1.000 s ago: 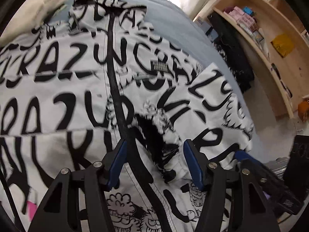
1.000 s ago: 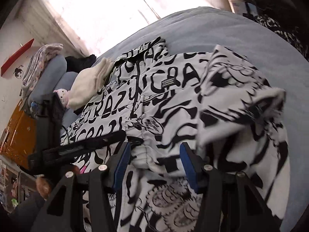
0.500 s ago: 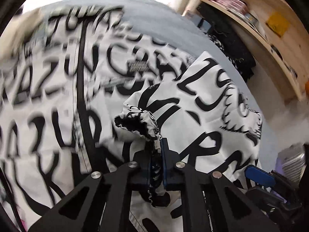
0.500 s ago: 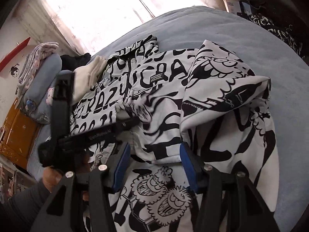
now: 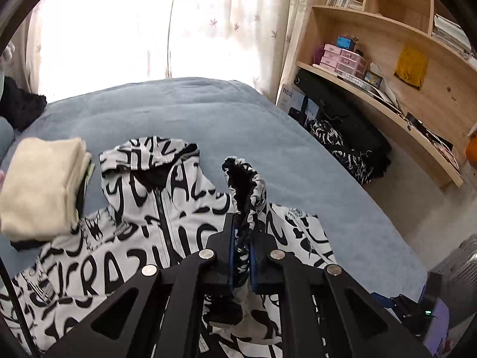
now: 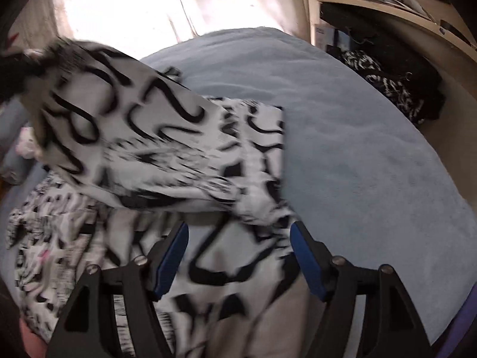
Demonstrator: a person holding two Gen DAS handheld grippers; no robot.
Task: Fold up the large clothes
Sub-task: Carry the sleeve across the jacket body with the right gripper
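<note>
A white hooded jacket (image 5: 143, 238) with black graffiti lettering lies on the blue bed cover (image 5: 238, 119), hood (image 5: 155, 155) toward the window. My left gripper (image 5: 240, 256) is shut on the gathered, black-lined sleeve cuff (image 5: 244, 185) and holds it up above the jacket. In the right wrist view the raised sleeve (image 6: 98, 119) stretches blurred toward the upper left. My right gripper (image 6: 238, 256) hangs low over the jacket's body (image 6: 226, 268). Its jaws are opening, the blue pads stand wide apart, and cloth lies beneath them without being pinched.
A folded cream garment (image 5: 41, 185) sits left of the hood. Wooden shelves (image 5: 387, 59) with boxes and books line the right wall. Below them lies a black bag with a printed garment (image 5: 342, 149). A grey suitcase (image 5: 459, 268) stands at the bed's right corner.
My left gripper closed on the sleeve cuff and rose with it, pulling the sleeve off the jacket. My right gripper slid sideways over the jacket and its jaws spread wider.
</note>
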